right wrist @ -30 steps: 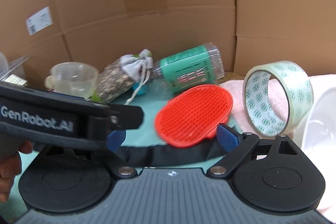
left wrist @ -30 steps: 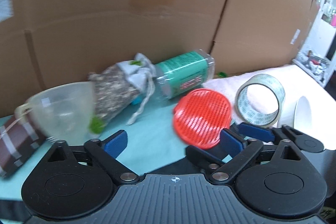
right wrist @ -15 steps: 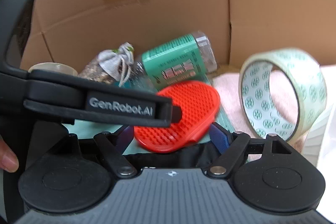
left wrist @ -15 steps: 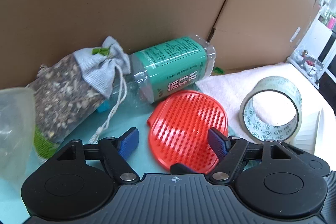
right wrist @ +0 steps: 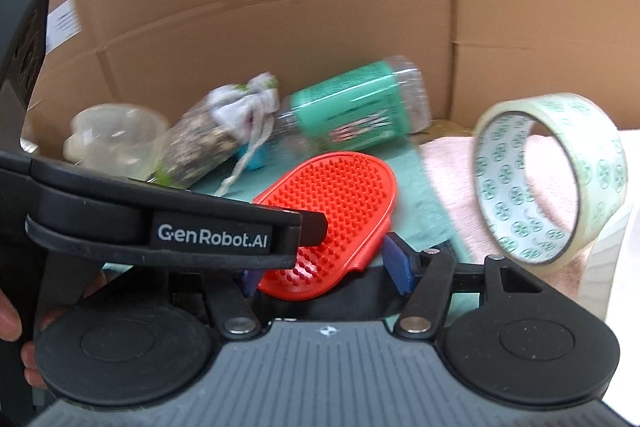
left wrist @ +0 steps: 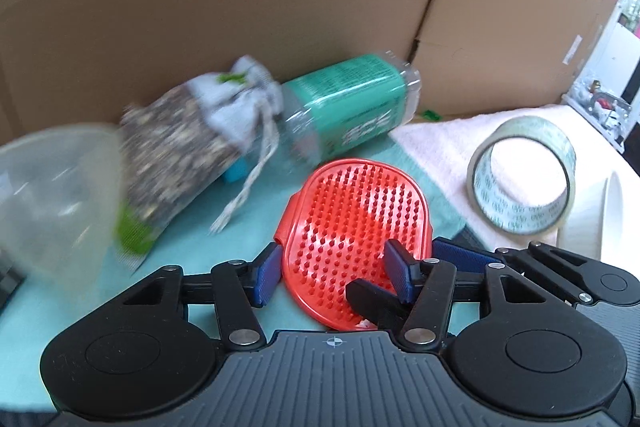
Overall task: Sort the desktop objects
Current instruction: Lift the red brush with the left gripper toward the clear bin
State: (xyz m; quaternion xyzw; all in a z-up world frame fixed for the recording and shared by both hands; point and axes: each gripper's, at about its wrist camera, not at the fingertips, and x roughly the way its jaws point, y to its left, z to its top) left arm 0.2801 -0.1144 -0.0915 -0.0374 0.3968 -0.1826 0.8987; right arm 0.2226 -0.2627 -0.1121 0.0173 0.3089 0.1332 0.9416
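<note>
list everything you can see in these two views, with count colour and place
brush: 1, red, studded oval, on the teal mat between both grippers' jaws
bottle: 1, clear with green label, lying on its side at the cardboard wall
pouch: 1, speckled with grey drawstring top, left of the bottle
cup: 1, clear plastic, far left
tape roll: 1, clear with green print, on edge on the pink towel
towel: 1, pale pink, right
mat: 1, teal, under the brush
cardboard wall: brown, behind everything
left gripper: black, blue pads, jaws have just been closing around the brush
right gripper: black, blue pads, likewise closing around the brush
</note>
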